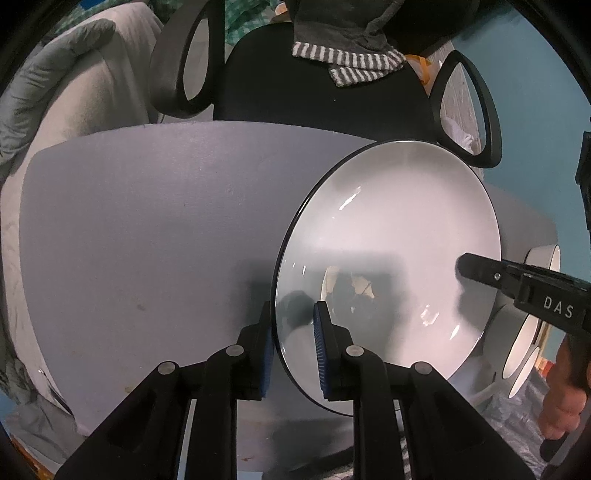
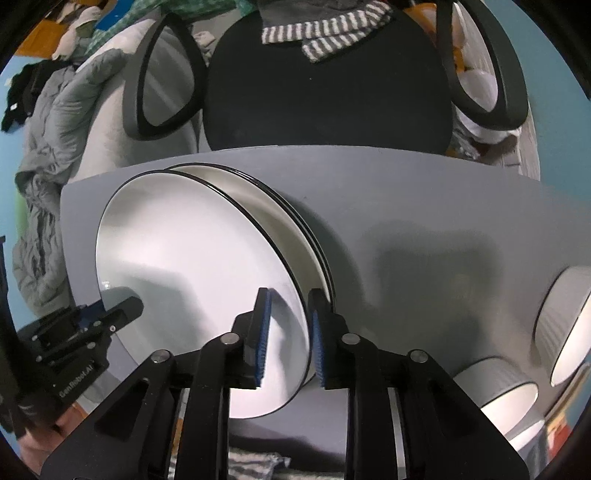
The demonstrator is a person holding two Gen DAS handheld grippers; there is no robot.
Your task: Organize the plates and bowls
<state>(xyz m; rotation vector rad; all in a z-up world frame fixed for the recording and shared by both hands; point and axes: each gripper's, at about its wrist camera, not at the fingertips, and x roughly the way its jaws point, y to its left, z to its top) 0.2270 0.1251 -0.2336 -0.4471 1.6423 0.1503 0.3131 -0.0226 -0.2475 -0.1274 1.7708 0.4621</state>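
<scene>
A large white plate with a black rim (image 1: 388, 258) is held tilted over the grey table (image 1: 147, 221). My left gripper (image 1: 293, 347) straddles its left rim, jaws close around the edge. My right gripper (image 2: 288, 339) straddles the opposite rim of the same plate (image 2: 192, 266); it also shows in the left wrist view (image 1: 480, 267). Under the tilted plate lies a stack of similar plates (image 2: 295, 221). White ribbed bowls (image 2: 569, 325) stand at the table's right end.
A black office chair (image 2: 328, 85) with a striped cloth (image 2: 325, 33) on it stands behind the table. A grey sofa and a blanket (image 2: 44, 147) are at the left. The left gripper shows in the right wrist view (image 2: 122, 314).
</scene>
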